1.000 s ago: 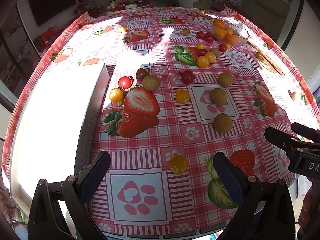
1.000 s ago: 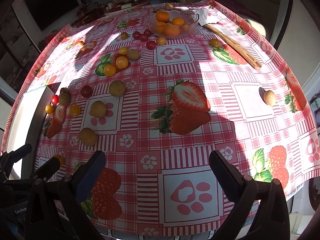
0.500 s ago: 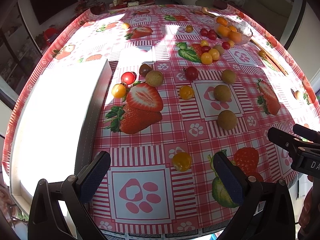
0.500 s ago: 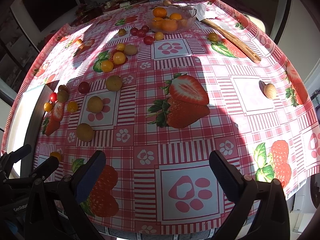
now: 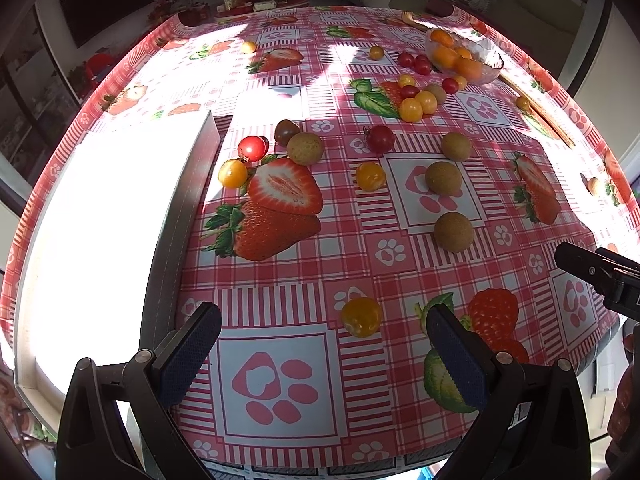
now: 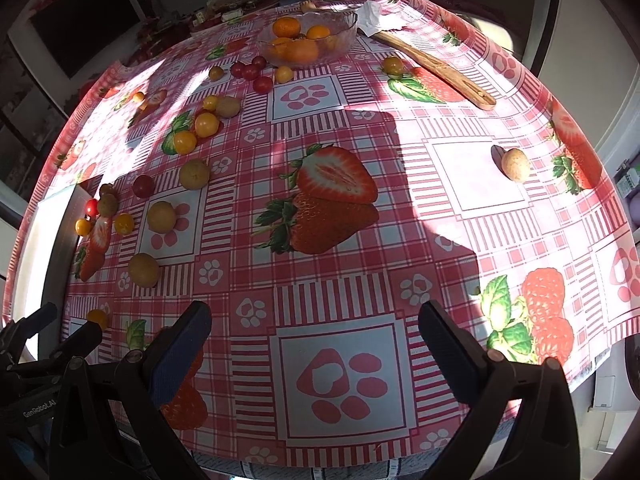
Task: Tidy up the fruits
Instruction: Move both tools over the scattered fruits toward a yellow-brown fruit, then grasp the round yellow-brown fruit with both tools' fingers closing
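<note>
Many small fruits lie loose on a red checked strawberry tablecloth. A yellow cherry tomato (image 5: 361, 316) lies just ahead of my left gripper (image 5: 322, 344), which is open and empty above the near table edge. Brown round fruits (image 5: 453, 231) (image 5: 443, 177) and red and yellow tomatoes (image 5: 252, 149) lie farther out. My right gripper (image 6: 314, 340) is open and empty over the near edge. A lone brown fruit (image 6: 515, 164) lies far right. A glass bowl of oranges (image 6: 307, 38) stands at the back.
A bright white tray (image 5: 188, 200) lies along the table's left side. A wooden utensil (image 6: 436, 66) and a white tissue (image 6: 370, 14) lie at the back right. The other gripper shows at the right edge of the left wrist view (image 5: 600, 272).
Both grippers have drawn back and risen slightly, so the table appears a little farther away. The fruits have not moved. Both grippers remain open.
</note>
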Demonstrator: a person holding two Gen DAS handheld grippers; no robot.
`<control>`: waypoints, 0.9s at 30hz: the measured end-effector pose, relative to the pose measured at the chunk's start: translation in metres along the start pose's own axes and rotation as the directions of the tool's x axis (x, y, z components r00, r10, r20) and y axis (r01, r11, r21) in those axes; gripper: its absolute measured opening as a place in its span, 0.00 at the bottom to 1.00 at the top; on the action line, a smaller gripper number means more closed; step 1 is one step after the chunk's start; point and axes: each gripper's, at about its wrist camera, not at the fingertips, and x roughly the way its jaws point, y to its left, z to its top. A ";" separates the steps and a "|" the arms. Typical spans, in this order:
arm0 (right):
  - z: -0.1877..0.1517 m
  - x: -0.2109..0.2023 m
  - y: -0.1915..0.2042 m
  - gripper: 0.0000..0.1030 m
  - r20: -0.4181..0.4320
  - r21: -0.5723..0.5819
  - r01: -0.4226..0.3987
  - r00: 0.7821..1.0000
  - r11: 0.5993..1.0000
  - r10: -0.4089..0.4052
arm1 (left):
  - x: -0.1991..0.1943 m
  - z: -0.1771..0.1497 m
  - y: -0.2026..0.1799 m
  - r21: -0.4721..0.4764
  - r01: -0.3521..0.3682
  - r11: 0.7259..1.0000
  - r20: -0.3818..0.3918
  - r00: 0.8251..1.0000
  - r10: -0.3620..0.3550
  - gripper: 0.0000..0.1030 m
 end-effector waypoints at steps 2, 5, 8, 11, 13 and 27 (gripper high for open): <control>0.001 0.000 0.001 1.00 0.001 -0.001 -0.005 1.000 1.000 0.005 | 0.003 0.001 -0.003 0.004 0.002 1.000 -0.005 1.000 -0.002 1.00; 0.004 0.001 0.006 1.00 0.005 -0.014 -0.018 1.000 1.000 0.019 | 0.007 0.001 -0.007 0.009 0.001 1.000 -0.013 1.000 0.000 1.00; 0.011 0.003 0.013 1.00 0.007 -0.025 -0.031 0.999 0.999 0.032 | 0.013 0.002 -0.011 0.018 -0.005 1.000 -0.016 1.000 0.005 1.00; 0.019 0.006 0.023 1.00 0.011 -0.043 -0.047 0.999 0.998 0.048 | 0.019 0.001 -0.013 0.018 -0.008 1.000 -0.025 1.000 0.009 1.00; 0.025 0.009 0.031 1.00 0.012 -0.063 -0.053 0.998 0.997 0.054 | 0.023 0.001 -0.014 0.017 -0.012 1.000 -0.032 0.999 0.012 1.00; 0.074 0.044 0.076 0.90 0.015 -0.141 -0.077 0.997 0.987 0.080 | 0.029 0.006 -0.013 0.004 0.003 1.000 -0.049 0.999 -0.003 1.00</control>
